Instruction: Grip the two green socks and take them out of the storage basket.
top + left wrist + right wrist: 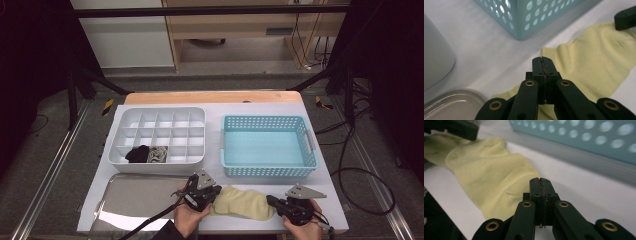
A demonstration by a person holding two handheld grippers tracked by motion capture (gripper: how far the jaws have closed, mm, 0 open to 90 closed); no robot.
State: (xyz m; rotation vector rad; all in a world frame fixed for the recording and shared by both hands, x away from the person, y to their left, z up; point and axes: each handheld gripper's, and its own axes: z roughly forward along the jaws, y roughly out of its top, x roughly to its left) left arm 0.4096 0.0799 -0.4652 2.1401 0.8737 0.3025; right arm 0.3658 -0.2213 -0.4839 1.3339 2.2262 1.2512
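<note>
- Tray (127, 192), steel and bare, lies at about seven o'clock on the desk (215, 112), touching the front of the white divided organiser (156, 114) at ten o'clock; that organiser has a black roll (137, 153) and a grey roll (158, 154) in its near compartments.
- Left hand-held gripper (216, 190) sits at six o'clock, jaws pressed fully together at the left end of the pale yellow sock (243, 202); in the left gripper view the sock edge (584, 62) lies under and beside the tips, and whether cloth is pinched I cannot tell.
- Sock lies flat along the near desk edge, stretched between both tools, just in front of the empty blue basket (269, 171) at two o'clock.
- Right hand-held gripper (270, 200) at five o'clock is likewise closed tight at the sock's right end (499, 180); grip uncertain.
- Step in hand, as I judge: laying the sock out for rolling. Next calls for a sure pinch on one end.
- Both hands come in low from the near edge, tools pointing inward at each other.
</note>
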